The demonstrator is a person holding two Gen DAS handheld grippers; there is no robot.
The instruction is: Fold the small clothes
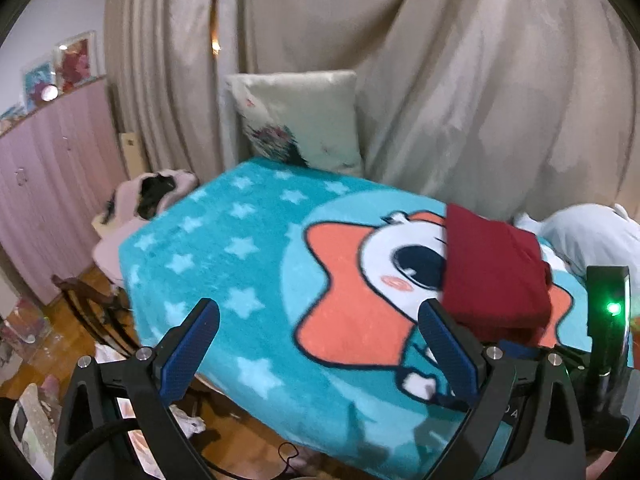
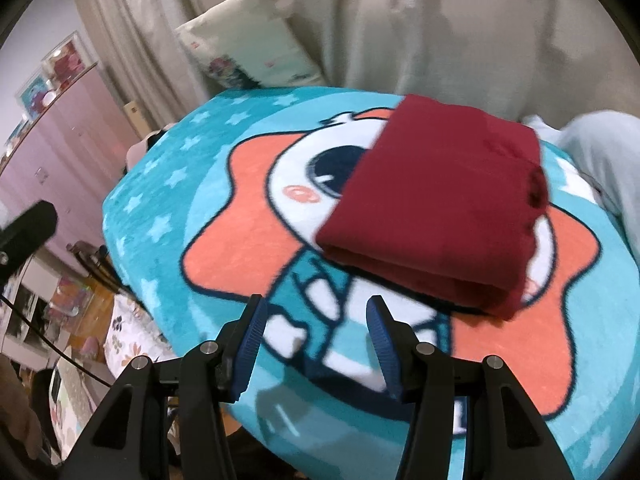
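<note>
The dark red garment (image 2: 436, 204) lay folded into a thick, neat rectangle, its layers stacked with a rounded fold along the near edge and a small bunched bit at the right corner. It sat on the right part of the teal blanket (image 1: 224, 248), covering half of the printed white cartoon face and one arm of the orange star.

The left tongs (image 1: 320, 344) stood wide apart over the blanket with nothing between them, the right-hand blue pad just beside the garment's near edge. The right tongs (image 2: 314, 340) were also apart and held nothing, hanging in front of the garment's folded edge.

The blanket, dotted with pale stars, covered the whole surface. A pale cushion (image 1: 298, 118) leaned at the far edge against long beige curtains (image 1: 460, 80). A pale blue heap of cloth (image 1: 588, 236) lay to the right. Pink cabinets (image 1: 52, 176) lined the left wall, with framed pictures (image 1: 74, 60) on top.
</note>
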